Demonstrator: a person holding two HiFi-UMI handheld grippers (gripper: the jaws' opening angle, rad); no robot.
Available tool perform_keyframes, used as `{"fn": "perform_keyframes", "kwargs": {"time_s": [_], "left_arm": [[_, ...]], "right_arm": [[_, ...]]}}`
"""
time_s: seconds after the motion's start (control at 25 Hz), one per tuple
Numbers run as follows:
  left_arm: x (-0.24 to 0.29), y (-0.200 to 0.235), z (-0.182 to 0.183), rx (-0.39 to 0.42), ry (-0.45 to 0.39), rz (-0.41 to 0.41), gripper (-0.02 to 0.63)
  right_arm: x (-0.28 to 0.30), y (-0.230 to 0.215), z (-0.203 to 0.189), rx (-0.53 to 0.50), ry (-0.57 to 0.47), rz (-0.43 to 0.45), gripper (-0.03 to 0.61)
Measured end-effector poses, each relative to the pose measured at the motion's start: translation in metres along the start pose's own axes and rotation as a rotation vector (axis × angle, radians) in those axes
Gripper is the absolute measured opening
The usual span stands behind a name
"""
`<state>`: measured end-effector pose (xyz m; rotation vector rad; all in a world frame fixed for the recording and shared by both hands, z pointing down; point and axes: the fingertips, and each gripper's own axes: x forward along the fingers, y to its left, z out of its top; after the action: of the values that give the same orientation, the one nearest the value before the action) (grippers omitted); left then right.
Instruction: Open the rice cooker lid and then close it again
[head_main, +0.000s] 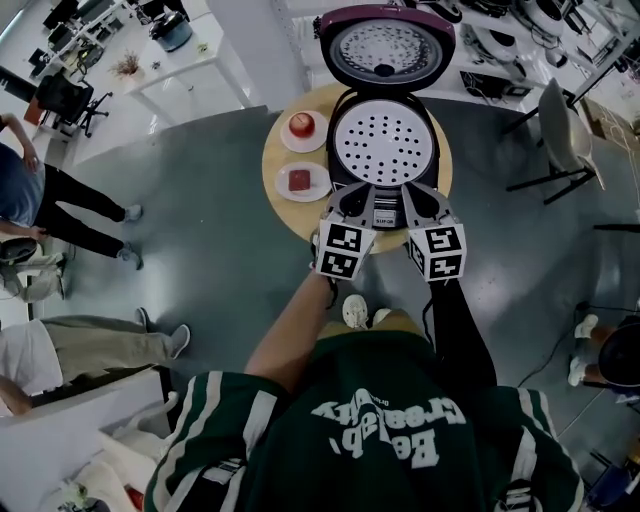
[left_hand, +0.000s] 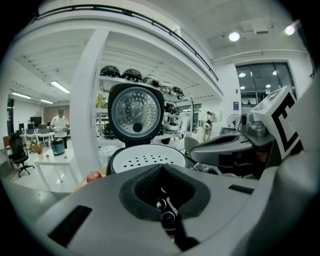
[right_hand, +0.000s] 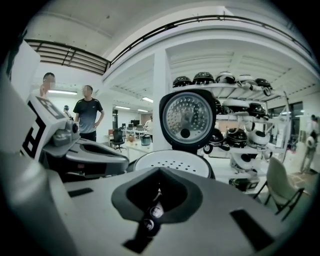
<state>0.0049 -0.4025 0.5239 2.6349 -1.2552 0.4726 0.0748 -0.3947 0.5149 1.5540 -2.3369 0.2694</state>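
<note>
The rice cooker (head_main: 385, 150) stands on the far half of a round wooden table (head_main: 272, 170). Its lid (head_main: 385, 45) is fully open and stands upright behind the body. In the mouth of the cooker we see a white tray with holes (head_main: 385, 140). At the near edge of the cooker are the left claw (head_main: 350, 205) and the right claw (head_main: 422, 205), side by side and well apart from the lid. We cannot tell if they touch the cooker. In its own view, each claw has its two jaws pressed together with nothing between them.

Only the head view shows us two small plates left of the cooker. The far plate (head_main: 287, 138) carries an apple (head_main: 302, 125), and the near plate (head_main: 283, 185) carries a red-brown piece (head_main: 300, 180). The left gripper view shows only the apple, low at the left, and the right claw at its right edge. The right gripper view shows no plates. It gives us a shelf (right_hand: 225, 86) with dark round things behind the lid, a chair (right_hand: 277, 182) at the right and a person in a dark shirt (right_hand: 87, 112) far at the left.
</note>
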Motion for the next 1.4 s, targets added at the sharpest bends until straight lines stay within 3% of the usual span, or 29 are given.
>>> {"fn": "perform_keyframes", "kwargs": {"time_s": [0.36,0.92,1.24,1.4], "left_arm": [[-0.004,0.037,0.062,-0.019,-0.079,0.065,-0.005],[0.044,0.11,0.221,0.037,-0.267,0.194,-0.005],[0.065,0.145,0.303,0.072,-0.329,0.26,-0.005],[0.081,0.161,0.326,0.076,-0.297,0.285,-0.005]], "right_arm": [[-0.009,-0.039,0.067,0.06,-0.14,-0.044,0.005],[0.039,-0.134,0.236,-0.006,-0.374,0.009,0.006],[0.078,-0.166,0.303,-0.079,-0.388,0.021,0.005],[0.098,-0.178,0.32,-0.132,-0.353,0.012,0.005]]}}
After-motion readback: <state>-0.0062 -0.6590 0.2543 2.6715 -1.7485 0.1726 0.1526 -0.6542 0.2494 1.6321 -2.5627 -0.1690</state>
